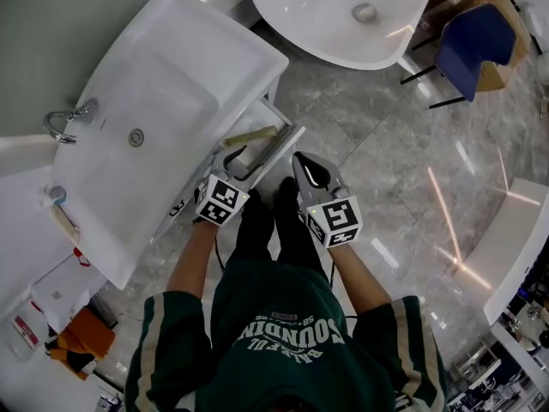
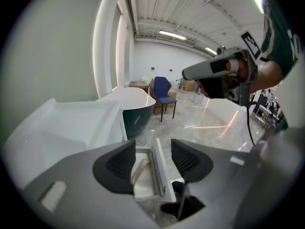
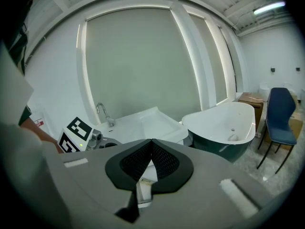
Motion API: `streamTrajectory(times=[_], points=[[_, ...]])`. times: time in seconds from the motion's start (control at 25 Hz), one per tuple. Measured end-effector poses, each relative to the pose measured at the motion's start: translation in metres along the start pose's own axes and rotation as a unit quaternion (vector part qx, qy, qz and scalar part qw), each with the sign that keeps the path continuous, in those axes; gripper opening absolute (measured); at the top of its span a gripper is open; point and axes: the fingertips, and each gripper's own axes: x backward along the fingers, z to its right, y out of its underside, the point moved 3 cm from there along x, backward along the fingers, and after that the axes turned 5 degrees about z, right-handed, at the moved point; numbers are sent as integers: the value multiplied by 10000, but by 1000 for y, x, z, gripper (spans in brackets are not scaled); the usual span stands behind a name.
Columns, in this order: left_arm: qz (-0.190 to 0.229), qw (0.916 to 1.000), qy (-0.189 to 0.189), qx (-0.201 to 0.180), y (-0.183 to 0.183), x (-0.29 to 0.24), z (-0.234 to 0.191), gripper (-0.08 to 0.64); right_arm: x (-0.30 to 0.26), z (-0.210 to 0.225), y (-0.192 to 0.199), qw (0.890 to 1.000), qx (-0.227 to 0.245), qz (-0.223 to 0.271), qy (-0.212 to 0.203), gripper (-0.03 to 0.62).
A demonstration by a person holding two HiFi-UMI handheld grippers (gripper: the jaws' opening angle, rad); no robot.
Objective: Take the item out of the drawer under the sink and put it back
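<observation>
Over the open drawer [image 1: 277, 149], left tongs [image 2: 152, 146] gape wide, clear of the item [image 2: 139, 171]; right tongs [image 3: 151, 147] clenched together.

One sink [image 1: 163, 84]; one drawer [image 1: 283, 144]; one bathtub [image 1: 326, 7]; one chair [image 1: 476, 41] (blue).

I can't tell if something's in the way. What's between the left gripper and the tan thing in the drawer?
Nothing. The left gripper view shows the open left gripper over the drawer, with only air down to the tan strip inside.
</observation>
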Motion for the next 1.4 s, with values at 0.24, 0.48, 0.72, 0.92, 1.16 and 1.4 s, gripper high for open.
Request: streamTrajectory(times=[0.24,0.48,0.72,0.92,1.16,1.4], points=[[-330,9992,-28,211,33,-36,-10,256,-7,6,23,9999,-66,-146,7,2],[-614,9971,-87,451,69,-70,-26,256,-16,13,47,9994,-197,-265,56,2],[-1152,9923,-37,448,114,-111,-32,244,-15,23,66,9987,-320,-352,184,2],[-1683,9852,-73,322,153,-142,-43,232,-12,35,88,9975,-411,-475,314,2],[-2194,9755,130,-58,179,-172,-54,230,-8,48,117,9956,-445,-692,446,2],[-2638,9624,223,-604,209,-197,-59,186,-9,48,130,9946,-461,-822,428,2]])
